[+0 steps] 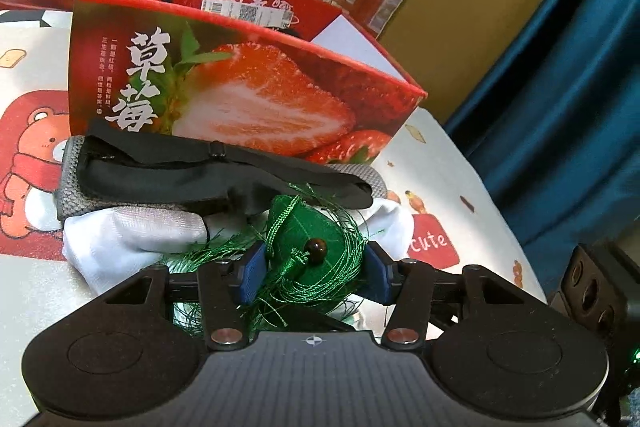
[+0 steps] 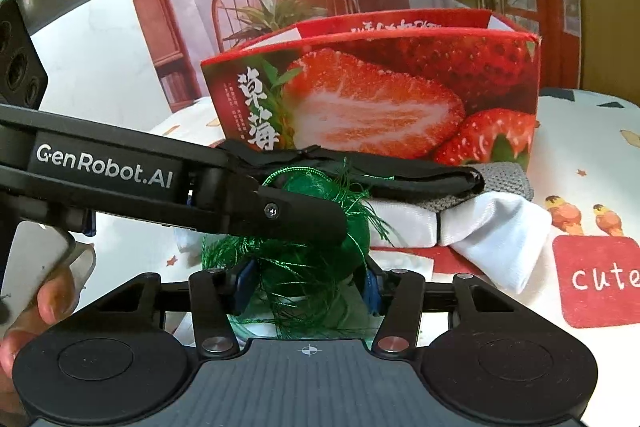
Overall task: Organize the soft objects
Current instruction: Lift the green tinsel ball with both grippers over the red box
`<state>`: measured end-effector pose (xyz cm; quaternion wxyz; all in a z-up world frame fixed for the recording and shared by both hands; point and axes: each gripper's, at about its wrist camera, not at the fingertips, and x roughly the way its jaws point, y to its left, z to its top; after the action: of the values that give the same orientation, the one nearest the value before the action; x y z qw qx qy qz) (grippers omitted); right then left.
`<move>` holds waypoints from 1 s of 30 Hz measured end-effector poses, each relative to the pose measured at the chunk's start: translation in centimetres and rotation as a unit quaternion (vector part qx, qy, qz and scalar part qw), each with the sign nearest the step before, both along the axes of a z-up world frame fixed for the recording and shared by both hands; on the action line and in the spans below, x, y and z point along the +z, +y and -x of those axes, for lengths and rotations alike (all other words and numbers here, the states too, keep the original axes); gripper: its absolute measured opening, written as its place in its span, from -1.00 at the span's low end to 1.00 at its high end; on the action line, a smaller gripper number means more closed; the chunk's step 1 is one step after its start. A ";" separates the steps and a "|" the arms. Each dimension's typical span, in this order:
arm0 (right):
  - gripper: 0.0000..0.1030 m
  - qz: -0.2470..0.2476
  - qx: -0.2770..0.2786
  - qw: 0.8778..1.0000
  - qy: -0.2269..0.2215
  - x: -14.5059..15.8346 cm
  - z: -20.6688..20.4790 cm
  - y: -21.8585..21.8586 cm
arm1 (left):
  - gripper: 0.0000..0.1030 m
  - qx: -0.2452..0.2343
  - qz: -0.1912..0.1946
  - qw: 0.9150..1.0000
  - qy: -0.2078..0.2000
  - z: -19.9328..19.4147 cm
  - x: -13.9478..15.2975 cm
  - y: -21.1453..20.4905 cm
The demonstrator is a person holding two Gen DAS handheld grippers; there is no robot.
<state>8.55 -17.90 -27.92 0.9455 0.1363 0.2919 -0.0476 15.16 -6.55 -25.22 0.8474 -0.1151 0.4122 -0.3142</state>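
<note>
Low in the centre of both wrist views, two grippers clamp one green tasselled pouch [image 1: 316, 239]. The left gripper [image 1: 316, 269] has its blue pads pressed on either side of it, a brown bead [image 1: 315, 248] between them. The right gripper [image 2: 306, 283] grips the same tangle of green threads, with the left gripper's black arm crossing above it from the left edge. Just behind lie white cloth [image 1: 132, 235], grey knit [image 2: 506, 175] and a black strap [image 1: 224, 167], before a strawberry box [image 1: 248, 87] at mid-frame.

The strawberry box [image 1: 248, 95] hides its own contents, and the green tassel pouch [image 2: 304, 267] covers the right fingers' pads
</note>
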 end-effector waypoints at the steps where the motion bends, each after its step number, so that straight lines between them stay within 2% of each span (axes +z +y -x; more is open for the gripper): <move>1: -0.06 0.003 0.000 1.000 -0.003 0.1 0.1 0.1 | 0.07 0.001 0.002 1.000 -0.001 0.1 0.2 0.1; 20: -0.06 0.043 0.000 0.998 -0.056 3.7 0.6 0.5 | 0.07 0.000 0.022 0.999 -0.048 0.0 4.0 0.3; 30: -0.08 0.074 0.009 0.993 -0.093 7.0 -1.0 -0.4 | 0.07 0.006 0.041 0.996 -0.079 -2.1 7.2 0.5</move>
<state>9.55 -18.25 -20.93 0.9764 0.0673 0.1997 -0.0478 17.25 -6.09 -18.02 0.8737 -0.1267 0.3301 -0.3342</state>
